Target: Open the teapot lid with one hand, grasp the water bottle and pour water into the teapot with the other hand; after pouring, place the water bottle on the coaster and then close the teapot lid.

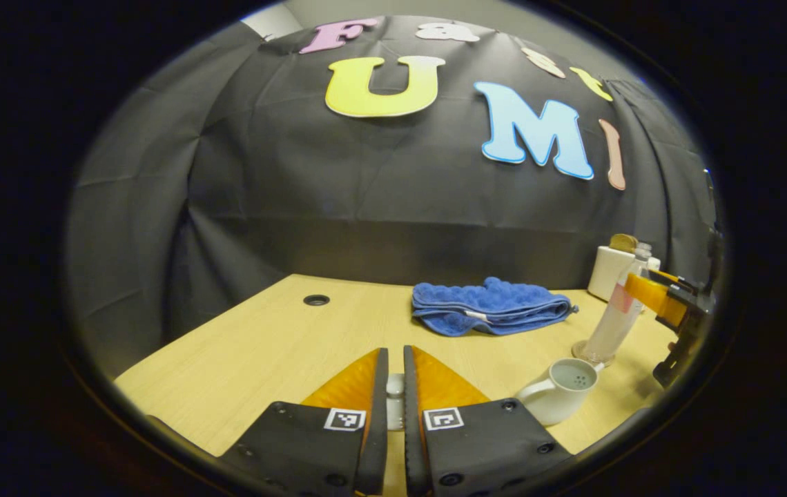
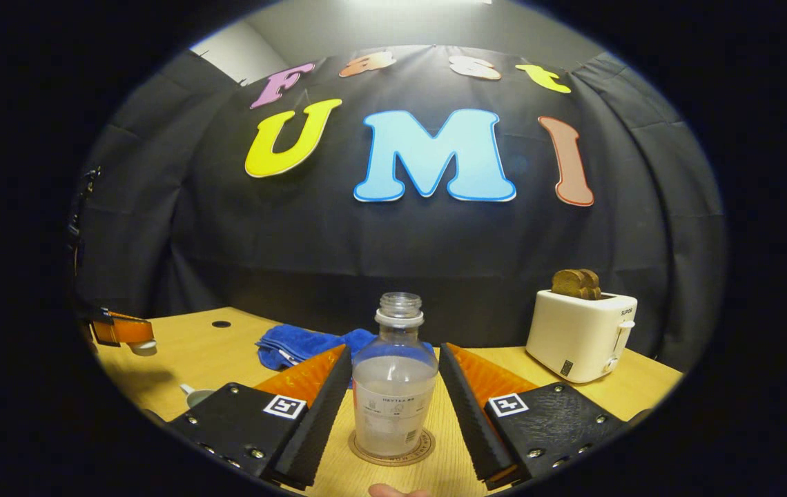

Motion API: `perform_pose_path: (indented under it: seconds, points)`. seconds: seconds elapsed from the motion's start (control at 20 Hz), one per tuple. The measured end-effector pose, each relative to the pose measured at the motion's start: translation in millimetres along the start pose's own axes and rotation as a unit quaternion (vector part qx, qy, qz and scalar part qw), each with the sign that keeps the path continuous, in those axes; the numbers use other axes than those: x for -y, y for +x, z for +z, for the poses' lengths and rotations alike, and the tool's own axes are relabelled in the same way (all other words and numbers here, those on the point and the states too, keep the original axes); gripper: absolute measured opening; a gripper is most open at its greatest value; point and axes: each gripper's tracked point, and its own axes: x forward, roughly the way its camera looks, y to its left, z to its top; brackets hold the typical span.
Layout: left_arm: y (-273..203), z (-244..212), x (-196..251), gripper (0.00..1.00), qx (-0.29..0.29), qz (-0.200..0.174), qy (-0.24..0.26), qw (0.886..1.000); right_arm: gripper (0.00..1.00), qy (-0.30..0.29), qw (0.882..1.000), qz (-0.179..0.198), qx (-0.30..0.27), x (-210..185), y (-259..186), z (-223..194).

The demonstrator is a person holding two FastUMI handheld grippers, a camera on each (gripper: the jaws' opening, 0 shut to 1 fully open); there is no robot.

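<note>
In the left gripper view, my left gripper is shut on the small white teapot lid, held above the table. The white teapot stands uncovered to its right, its strainer holes showing. Beyond the teapot, the clear water bottle stands upright on the round coaster. In the right gripper view, the uncapped bottle, about half full, rests on the coaster. My right gripper closes on both of its sides. The left gripper with the lid shows at the far left.
A folded blue towel lies at the back middle of the wooden table. A white toaster with brown bread in it stands at the back right. A round cable hole lies near the back left.
</note>
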Motion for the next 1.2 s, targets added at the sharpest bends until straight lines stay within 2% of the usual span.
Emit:
perform_pose_path:
  seconds: [0.35,0.6,0.9,1.2]
  points:
    - [-6.4,10.7,15.5,0.18,0.021,-0.024,0.000,0.999,0.81,0.029,0.999,-0.010,0.038,10.0,-21.7,29.9]
    - [-9.7,19.3,46.6,0.18,0.034,-0.058,-0.011,0.998,0.81,0.047,0.997,-0.021,0.051,15.1,-42.1,31.1]
    - [-11.5,21.5,101.6,0.17,0.041,-0.099,-0.007,0.994,0.81,0.023,0.998,-0.035,0.047,29.6,-62.6,16.5]
    - [-6.7,17.4,145.5,0.17,0.037,-0.124,-0.005,0.992,0.81,-0.002,0.998,-0.048,0.041,42.2,-68.7,4.5]
